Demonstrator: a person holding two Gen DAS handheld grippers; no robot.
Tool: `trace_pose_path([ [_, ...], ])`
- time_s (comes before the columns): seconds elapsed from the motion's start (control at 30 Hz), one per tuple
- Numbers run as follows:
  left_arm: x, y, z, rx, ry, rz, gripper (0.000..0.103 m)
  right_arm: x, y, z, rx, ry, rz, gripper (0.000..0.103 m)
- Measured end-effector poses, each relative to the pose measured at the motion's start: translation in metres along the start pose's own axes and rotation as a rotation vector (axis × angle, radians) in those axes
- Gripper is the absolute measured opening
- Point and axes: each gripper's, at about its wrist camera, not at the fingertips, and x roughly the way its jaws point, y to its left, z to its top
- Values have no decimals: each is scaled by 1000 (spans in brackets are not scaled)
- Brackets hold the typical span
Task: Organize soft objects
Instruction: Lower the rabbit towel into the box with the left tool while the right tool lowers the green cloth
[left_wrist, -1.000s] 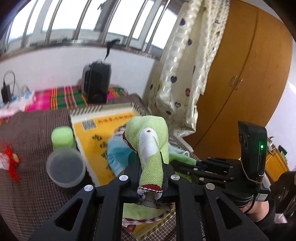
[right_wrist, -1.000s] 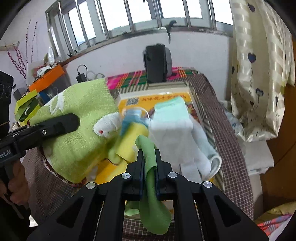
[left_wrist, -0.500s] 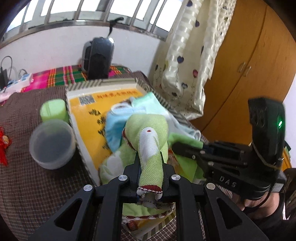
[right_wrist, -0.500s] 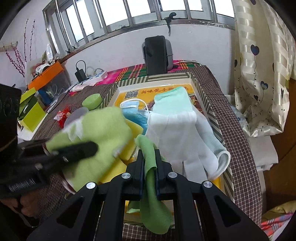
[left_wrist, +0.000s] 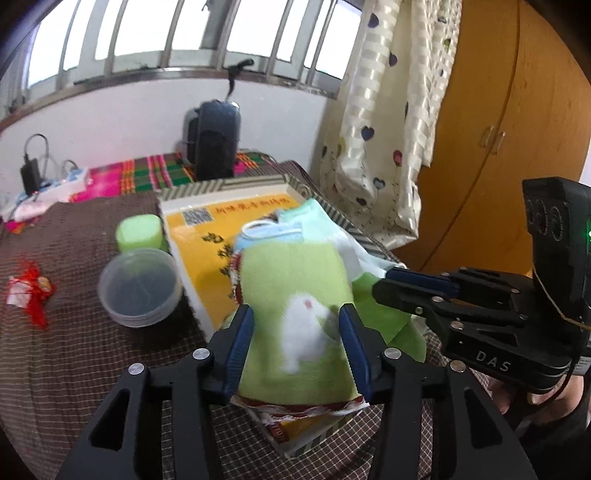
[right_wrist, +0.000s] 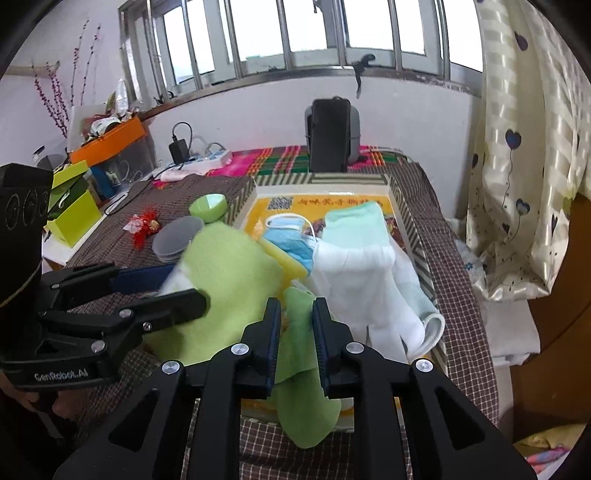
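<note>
Releasing is under way at both claws: a second ago each was clamped on the green towel (left_wrist: 295, 295), held bunched and raised; now both sets of jaws are opening and the towel has spread flat and sunk onto the pile. The left claw (left_wrist: 295, 328) stands wide, its blue pads clear of the cloth that lies between them. The right claw (right_wrist: 295, 325) is only partly parted, a loose green fold hanging between its jaws, contact uncertain. By judgement, this towel is being laid down on the yellow box (left_wrist: 207, 254), ahead of the left claw; the white gloves (right_wrist: 369, 280) and blue mask (right_wrist: 291, 240) lie just beyond the right claw. Both claws point obliquely downward over the near edge of the worktop (left_wrist: 74, 350), the right claw to the right of the left.
</note>
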Motion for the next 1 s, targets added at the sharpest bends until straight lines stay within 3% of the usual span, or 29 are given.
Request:
trace_pose_path([
  [0.23,-14,-3,-2,8,-29,39,47,-10,6,3,-13,-36,13,19],
  [0.4,-19,-3,-7,9,-34,41,47,-20,-7,-1,67,-52,15,19],
  [0.57,-14,-6,-12,10,-7,23,44,-16,-13,-13,68,2,5,19],
  [0.8,23,-12,-21,20,105,-15,37,18,-17,-28,70,132,12,19],
  [1.0,48,-6,-16,8,131,3,37,38,-28,-22,98,141,16,19],
])
